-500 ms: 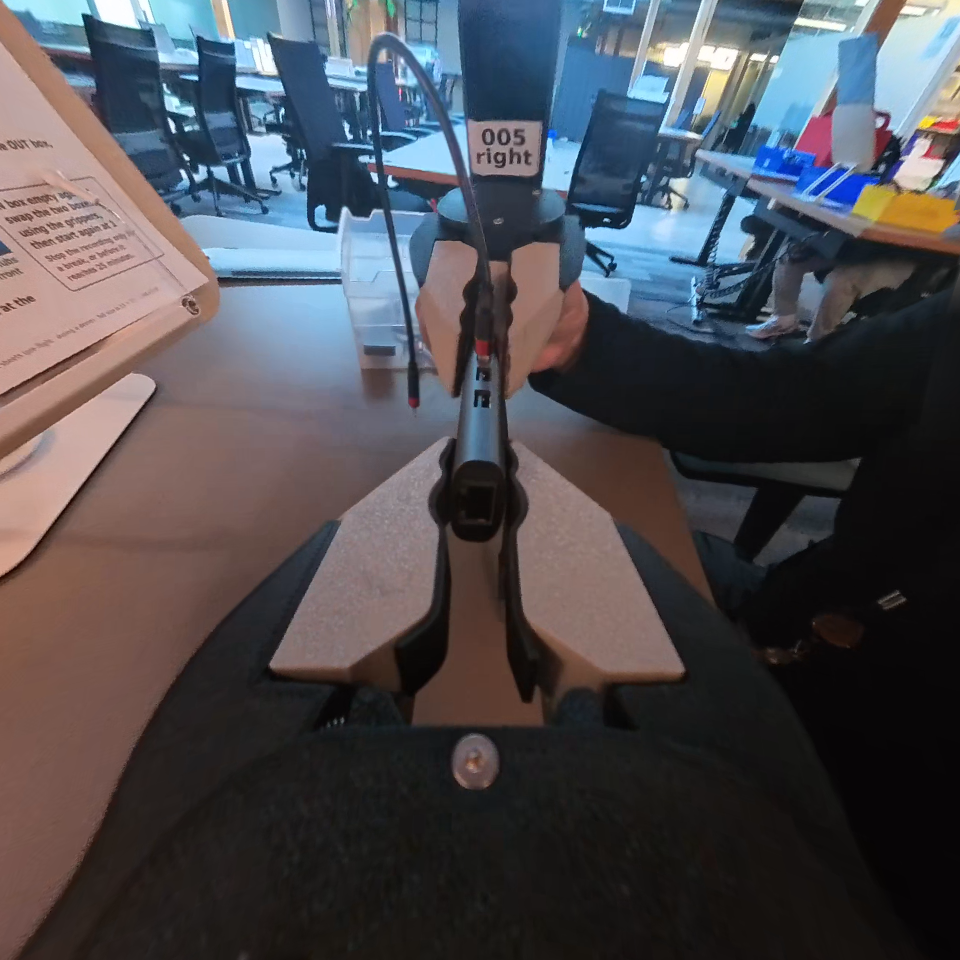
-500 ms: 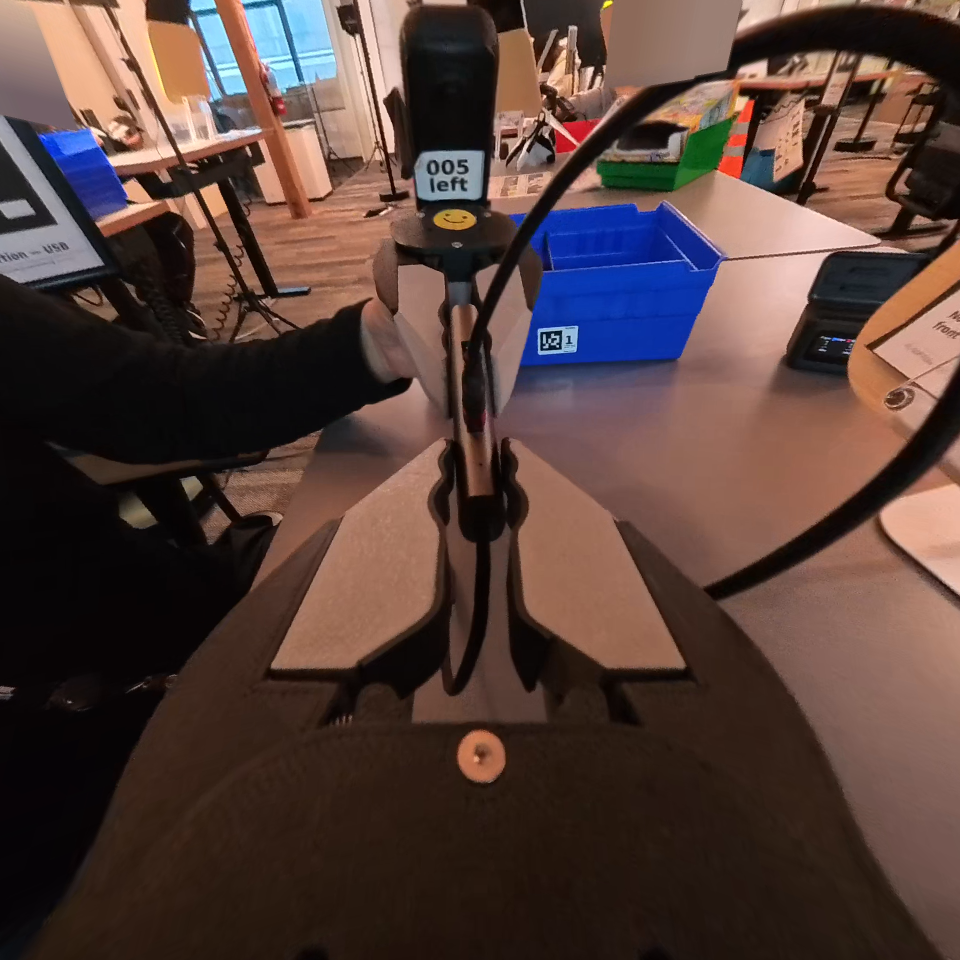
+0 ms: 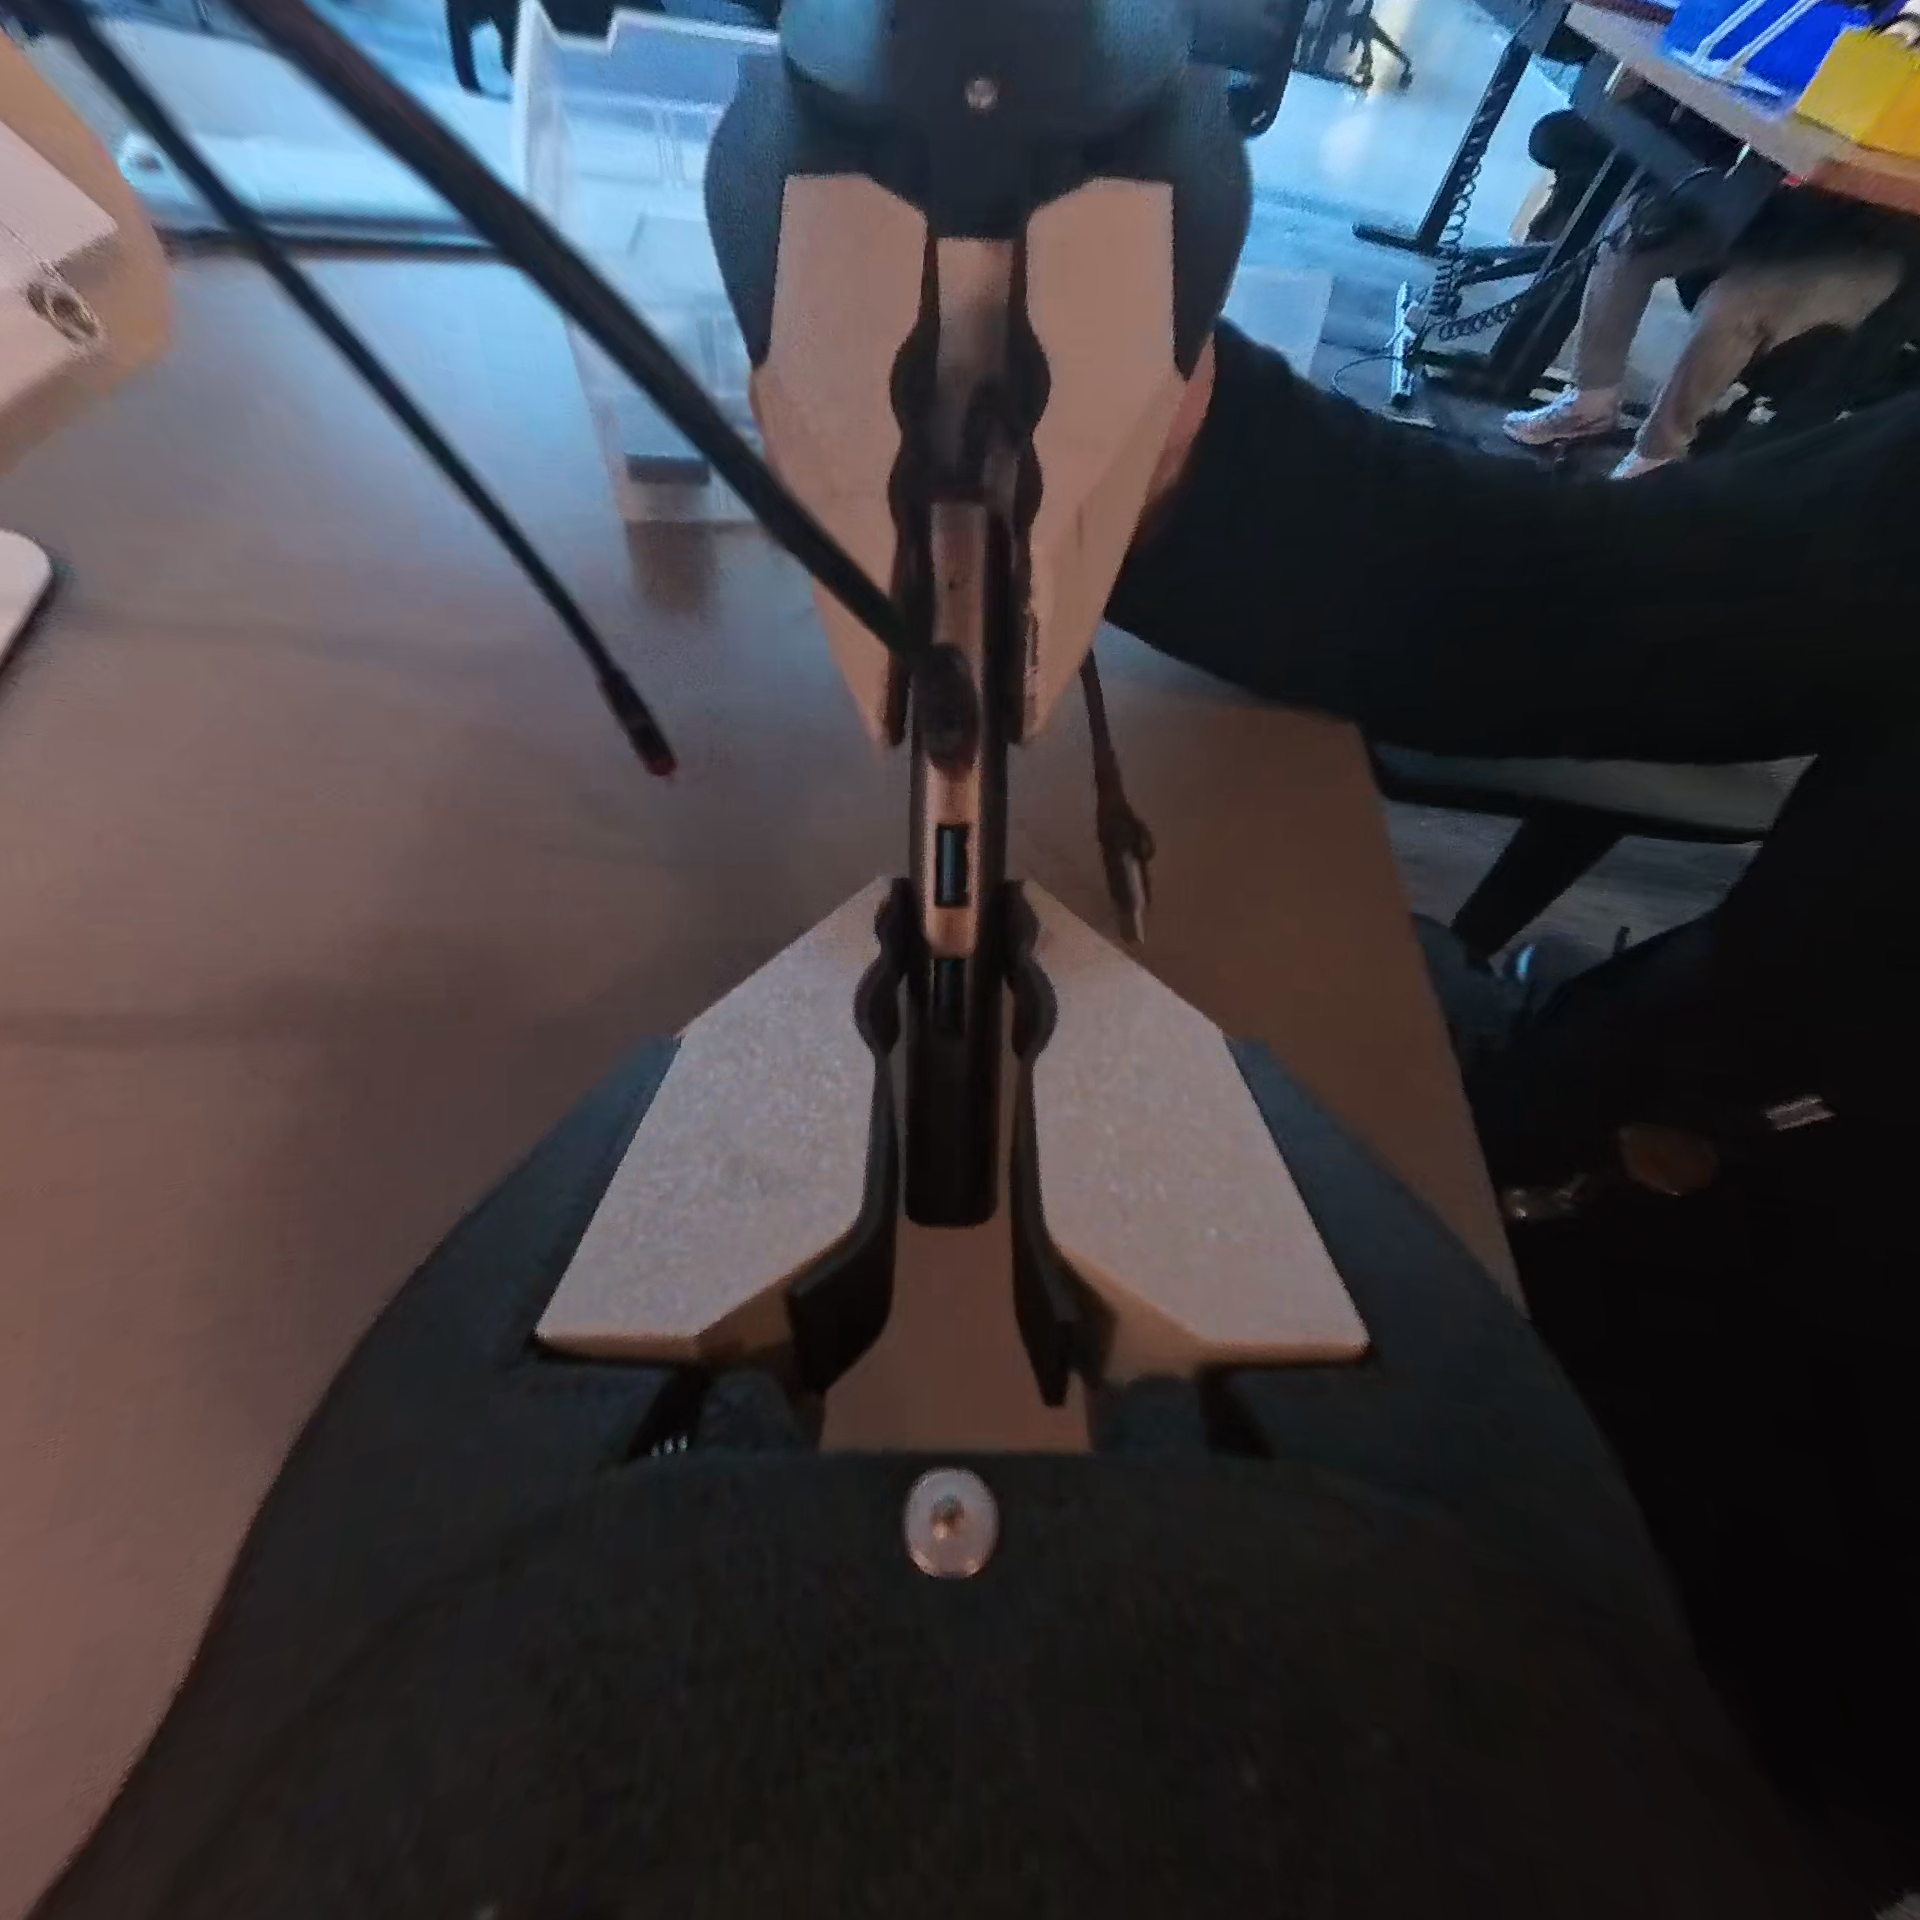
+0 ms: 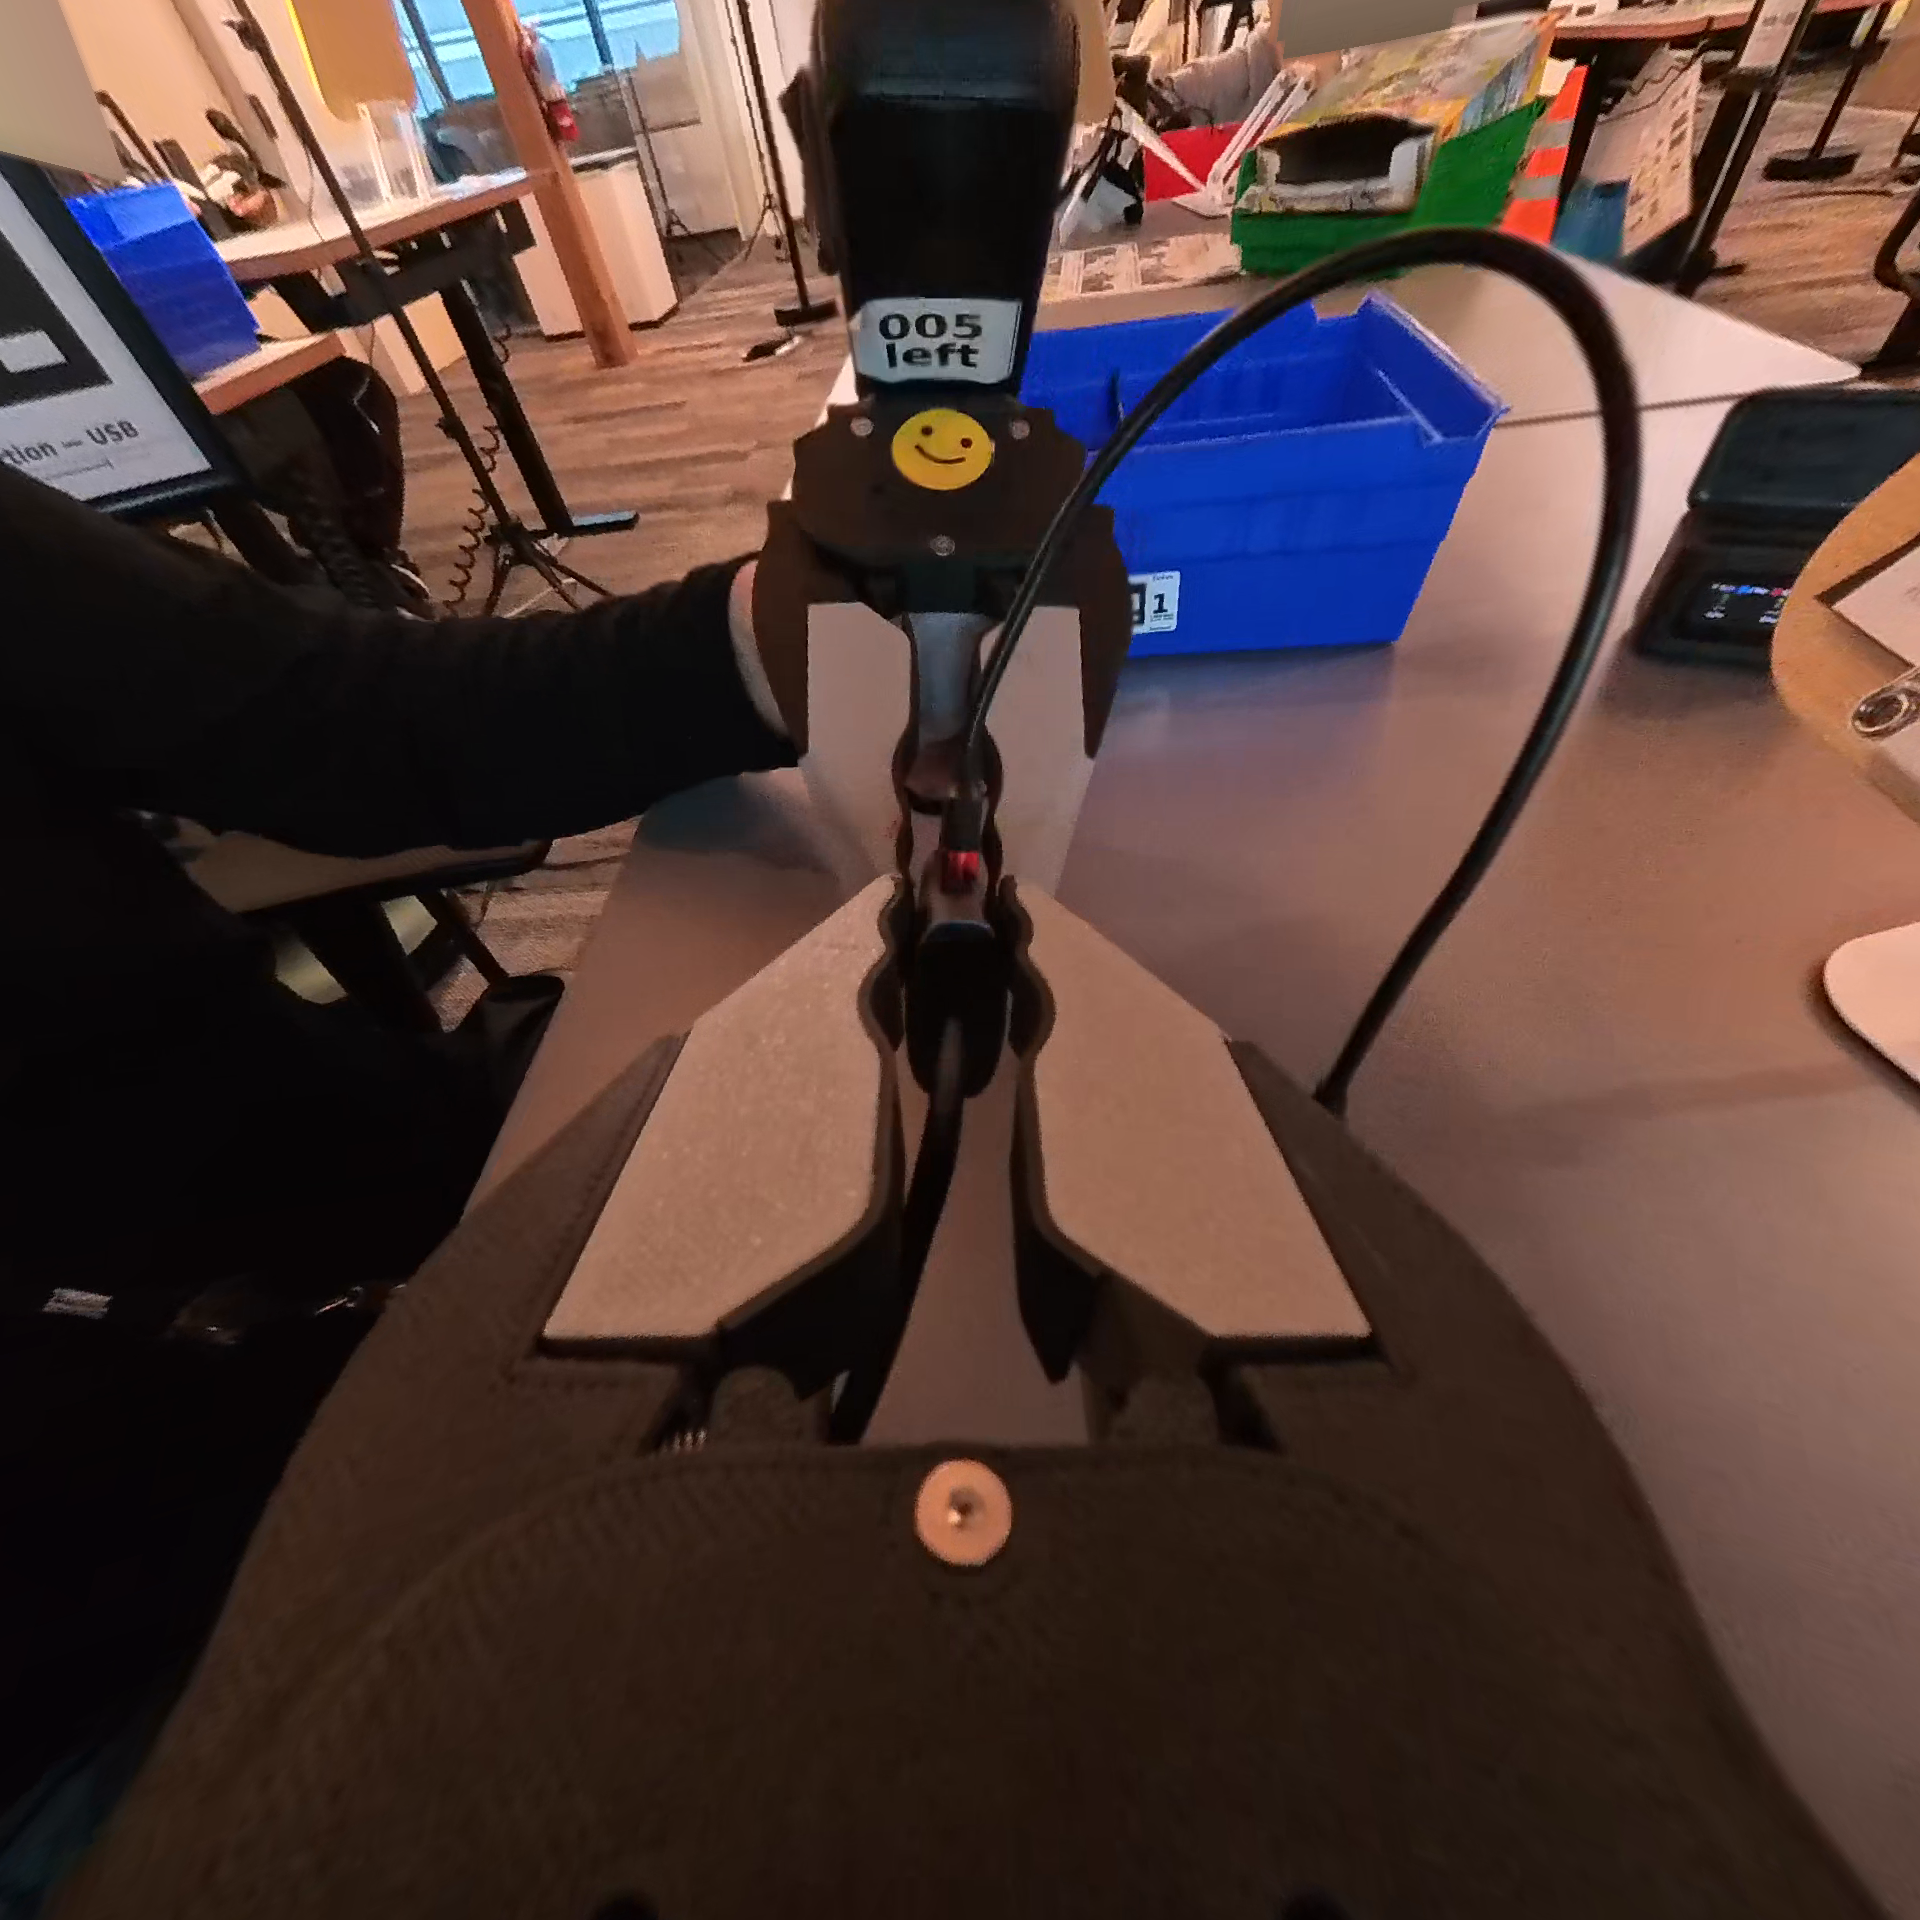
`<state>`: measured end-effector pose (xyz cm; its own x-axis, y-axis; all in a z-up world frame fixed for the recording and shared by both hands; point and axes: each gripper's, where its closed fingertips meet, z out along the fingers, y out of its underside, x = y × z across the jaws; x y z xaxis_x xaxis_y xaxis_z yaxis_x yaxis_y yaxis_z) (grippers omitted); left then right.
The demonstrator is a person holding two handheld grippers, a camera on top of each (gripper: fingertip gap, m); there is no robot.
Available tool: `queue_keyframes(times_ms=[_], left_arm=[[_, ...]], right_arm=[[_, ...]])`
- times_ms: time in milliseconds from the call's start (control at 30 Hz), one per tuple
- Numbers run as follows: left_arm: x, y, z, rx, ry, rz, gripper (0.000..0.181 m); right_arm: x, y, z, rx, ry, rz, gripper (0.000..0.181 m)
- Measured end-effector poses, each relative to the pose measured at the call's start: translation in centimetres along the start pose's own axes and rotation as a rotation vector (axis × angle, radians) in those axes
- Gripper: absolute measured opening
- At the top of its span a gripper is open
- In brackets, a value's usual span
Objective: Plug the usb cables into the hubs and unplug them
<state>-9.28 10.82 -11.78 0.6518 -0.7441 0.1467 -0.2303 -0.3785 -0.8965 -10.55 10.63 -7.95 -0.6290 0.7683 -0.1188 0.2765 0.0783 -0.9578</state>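
1. Far left in the left wrist view, a loose black cable end [image 3: 623,717] with a red tip hangs over the brown table [image 3: 312,831], touching nothing.
2. At the centre of that view the left gripper [image 3: 951,935] has its fingers pressed together on the slim metallic hub [image 3: 954,831] — the hub stands on edge, one port facing the camera.
3. Just beyond, the right gripper [image 3: 961,623] meets the hub's far end nose to nose, its fingers closed on a black USB plug [image 3: 943,691]; whether the plug is fully seated I cannot tell.
4. To the right, a short pigtail lead [image 3: 1117,821] dangles beside the hub, and a dark sleeve [image 3: 1455,582] reaches in behind.
5. In the right wrist view, a black sleeve [image 4: 364,707] comes from the left to the left gripper [image 4: 940,800].
6. Mid-frame, the right gripper [image 4: 951,935] is clamped on the plug [image 4: 954,966] — red collar forward.
7. Its cable [image 4: 1558,520] loops high to the right, past a blue bin [image 4: 1299,540] and a small black scale [image 4: 1766,540] on the grey table [image 4: 1558,935].
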Motion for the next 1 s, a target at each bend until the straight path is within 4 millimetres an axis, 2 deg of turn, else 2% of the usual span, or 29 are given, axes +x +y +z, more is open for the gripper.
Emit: queue_keyframes(times_ms=[67,200,333,500,667,833,1000], left_arm=[[0.0,0.1,0.0,-0.01,-0.01,0.006,0.015],[0.1,-1.0,-1.5,0.087,0.006,-0.016,0.015],[0.2,-0.1,-1.4,0.051,0.016,-0.02,0.015],[0.4,-0.6,-1.6,0.096,0.05,-0.046,0.014],[1.2,-1.6,-0.7,0.135,0.061,-0.043,0.015],[1.5,-1.4,-0.1,0.106,0.042,-0.008,0.015],[0.9,-0.5,0.2,0.035,-0.004,-0.028,0.015]], right_arm=[[0.0,0.1,0.0,-0.002,-0.008,-0.001,0.013],[-0.1,0.3,0.1,-0.003,-0.021,0.004,0.012],[-0.2,1.0,0.6,-0.026,-0.044,0.017,0.012],[-0.3,0.0,0.5,0.048,-0.044,0.01,0.012],[-0.9,-0.7,0.9,0.091,-0.058,-0.017,0.012],[-1.4,-0.8,1.2,0.104,-0.082,-0.01,0.012],[-0.8,0.2,1.3,0.035,-0.055,0.008,0.012]])
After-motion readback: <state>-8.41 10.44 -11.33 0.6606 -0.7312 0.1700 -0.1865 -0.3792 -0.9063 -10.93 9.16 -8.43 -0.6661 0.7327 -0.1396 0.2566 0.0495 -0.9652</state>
